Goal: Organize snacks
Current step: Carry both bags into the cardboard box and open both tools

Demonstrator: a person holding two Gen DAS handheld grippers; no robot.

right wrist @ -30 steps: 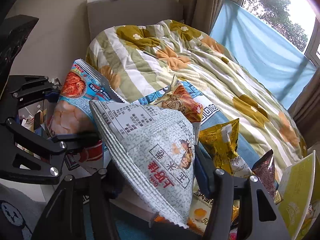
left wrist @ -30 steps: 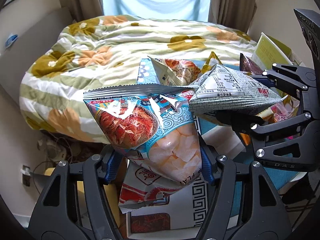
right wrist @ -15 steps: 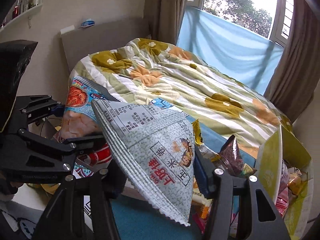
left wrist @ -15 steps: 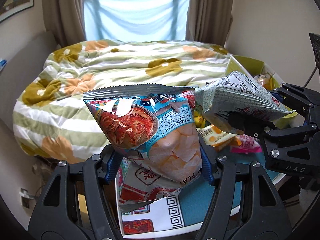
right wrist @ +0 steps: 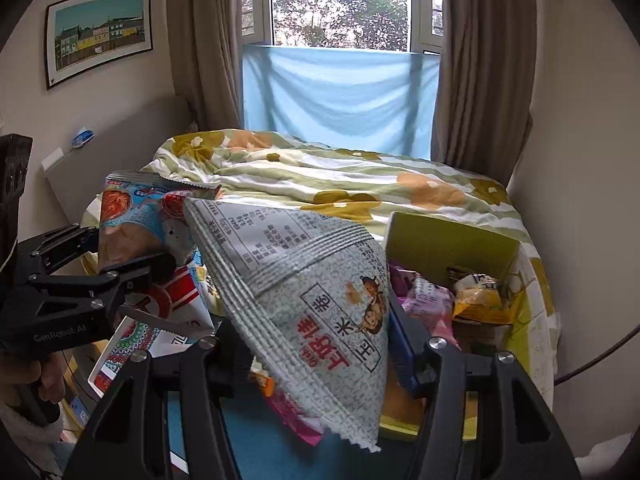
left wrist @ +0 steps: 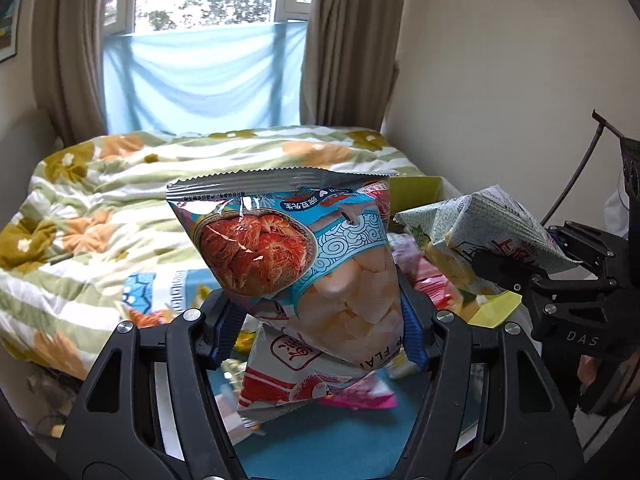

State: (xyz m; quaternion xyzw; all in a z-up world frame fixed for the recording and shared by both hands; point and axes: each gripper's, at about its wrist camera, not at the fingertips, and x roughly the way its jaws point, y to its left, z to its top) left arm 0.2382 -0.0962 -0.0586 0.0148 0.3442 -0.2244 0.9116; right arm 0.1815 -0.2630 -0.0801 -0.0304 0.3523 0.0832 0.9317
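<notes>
Right wrist view shows the right gripper (right wrist: 316, 344) clamped on a grey-green crinkly triangular snack bag (right wrist: 304, 280) beside the yellow cardboard box (right wrist: 448, 240), while the left gripper (left wrist: 316, 320) pinches a glossy blue shrimp-chip bag (left wrist: 296, 256) whose slick film could slip out.

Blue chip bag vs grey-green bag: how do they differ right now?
The blue chip bag is glossy with a shrimp photo and a clear window showing chips; the grey-green bag is matte, printed with red characters and a nutrition table. The blue chip bag sits in the left gripper, the grey-green bag in the right gripper. The former stands fairly upright, the latter tilts. Both are sealed, puffy and held aloft.
</notes>
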